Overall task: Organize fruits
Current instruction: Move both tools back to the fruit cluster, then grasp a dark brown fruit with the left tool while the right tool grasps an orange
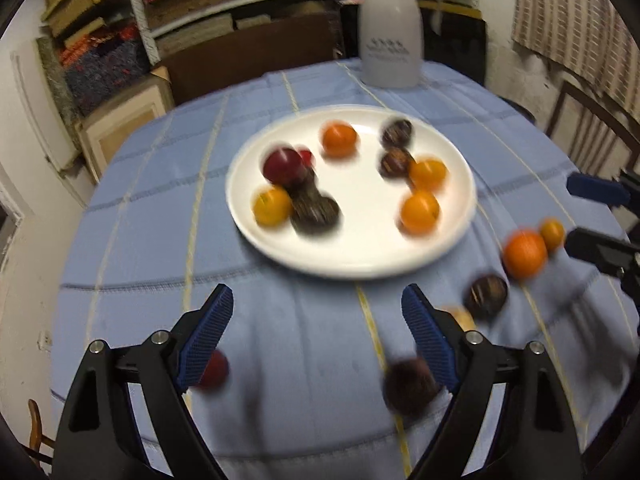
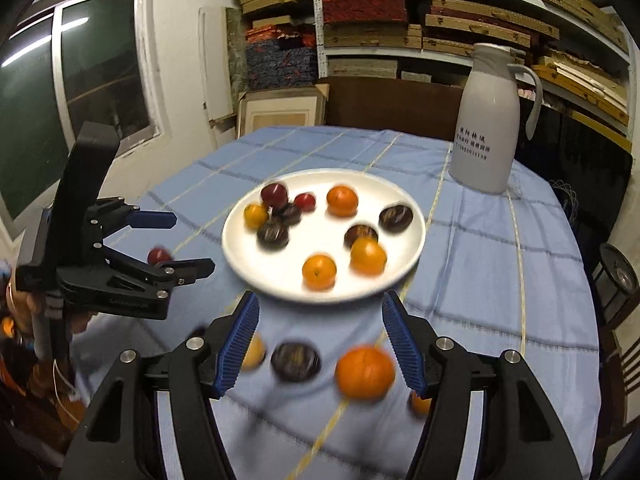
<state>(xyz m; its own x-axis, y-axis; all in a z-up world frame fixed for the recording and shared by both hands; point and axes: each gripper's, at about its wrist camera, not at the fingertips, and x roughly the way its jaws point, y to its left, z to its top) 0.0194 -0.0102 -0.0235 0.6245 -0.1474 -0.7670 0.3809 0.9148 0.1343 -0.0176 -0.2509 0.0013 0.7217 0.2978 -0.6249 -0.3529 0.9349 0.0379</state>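
Note:
A white plate (image 1: 360, 256) (image 2: 248, 264) in the middle of the round table holds several oranges, dark striped fruits and red fruits. My left gripper (image 1: 318, 300) is open and empty, near of the plate; a red fruit (image 1: 214, 370) and a dark fruit (image 1: 408, 386) lie on the cloth under its fingers. My right gripper (image 2: 320, 308) is open and empty above a large orange (image 2: 365, 372), a dark fruit (image 2: 296, 361) and a yellow fruit (image 2: 254, 350). The left gripper also shows in the right wrist view (image 2: 186, 242).
A white thermos jug (image 1: 390, 28) (image 2: 490, 120) stands at the table's far side. The table has a blue checked cloth (image 1: 160, 240). Shelves of stacked boxes fill the back wall. A wooden chair (image 1: 592, 120) stands at the right.

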